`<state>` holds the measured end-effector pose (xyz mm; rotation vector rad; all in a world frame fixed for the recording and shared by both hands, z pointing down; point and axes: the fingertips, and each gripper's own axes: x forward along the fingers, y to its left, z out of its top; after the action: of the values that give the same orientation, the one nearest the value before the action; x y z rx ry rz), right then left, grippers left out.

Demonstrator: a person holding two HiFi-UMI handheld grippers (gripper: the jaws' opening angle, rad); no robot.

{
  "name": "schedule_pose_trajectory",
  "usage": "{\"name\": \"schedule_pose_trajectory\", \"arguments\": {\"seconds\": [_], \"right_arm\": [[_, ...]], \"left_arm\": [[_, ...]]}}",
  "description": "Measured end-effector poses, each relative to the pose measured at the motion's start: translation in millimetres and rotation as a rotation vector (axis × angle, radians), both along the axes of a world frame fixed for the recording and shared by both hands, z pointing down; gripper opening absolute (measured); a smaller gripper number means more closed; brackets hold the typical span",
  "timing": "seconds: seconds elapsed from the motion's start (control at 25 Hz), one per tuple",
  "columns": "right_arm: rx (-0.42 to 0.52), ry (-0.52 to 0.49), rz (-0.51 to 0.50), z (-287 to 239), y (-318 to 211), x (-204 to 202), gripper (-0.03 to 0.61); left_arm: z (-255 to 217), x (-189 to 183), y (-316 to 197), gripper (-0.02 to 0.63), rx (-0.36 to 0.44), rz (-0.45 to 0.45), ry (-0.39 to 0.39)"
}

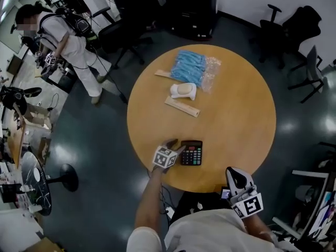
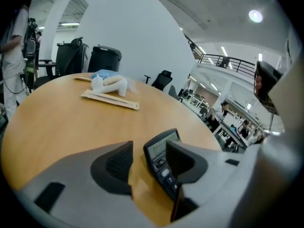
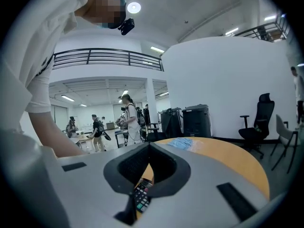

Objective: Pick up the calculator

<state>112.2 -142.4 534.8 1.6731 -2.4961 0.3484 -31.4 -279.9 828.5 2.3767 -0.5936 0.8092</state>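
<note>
Straddling one side of the calculator (image 1: 191, 153), which is lying flat on the counter (image 1: 236, 114), the left tongs (image 1: 176, 146) are standing wide open. One jaw is sitting clear of the calculator with bare wood between, the other is overlapping its keys, and neither pad is pressing. The right tongs (image 1: 233, 173) are hanging apart from the calculator, tips together and holding nothing.

Risk: closing from here is likely to land one jaw on the keys instead of the calculator's side. That could tip or skid the thin body toward the rim just behind it.

Hidden: in the left gripper view one jaw is covering the calculator's far half, so contact there cannot be told. The right gripper view is showing only a sliver of keys.
</note>
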Motion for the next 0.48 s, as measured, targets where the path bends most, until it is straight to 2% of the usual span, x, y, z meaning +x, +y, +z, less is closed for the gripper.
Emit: {"name": "schedule_pose_trajectory", "arguments": {"seconds": [0.24,0.4,0.48], "right_arm": [[-0.028,-0.008,0.017,3.3,-8.6,13.6,0.015],[-0.035,-0.019,0.032,8.1,-13.0,22.5,0.015],[-0.037,-0.018,0.036,8.8,-14.4,25.9,0.015]], "left_arm": [[24.8,16.7,-2.3,0.216,-0.09,0.14,-0.062],[26.0,27.1,1.3,0.213,-0.136,0.171,-0.033],[23.3,31.3,5.6,0.141,-0.142,0.175,-0.015]]}}
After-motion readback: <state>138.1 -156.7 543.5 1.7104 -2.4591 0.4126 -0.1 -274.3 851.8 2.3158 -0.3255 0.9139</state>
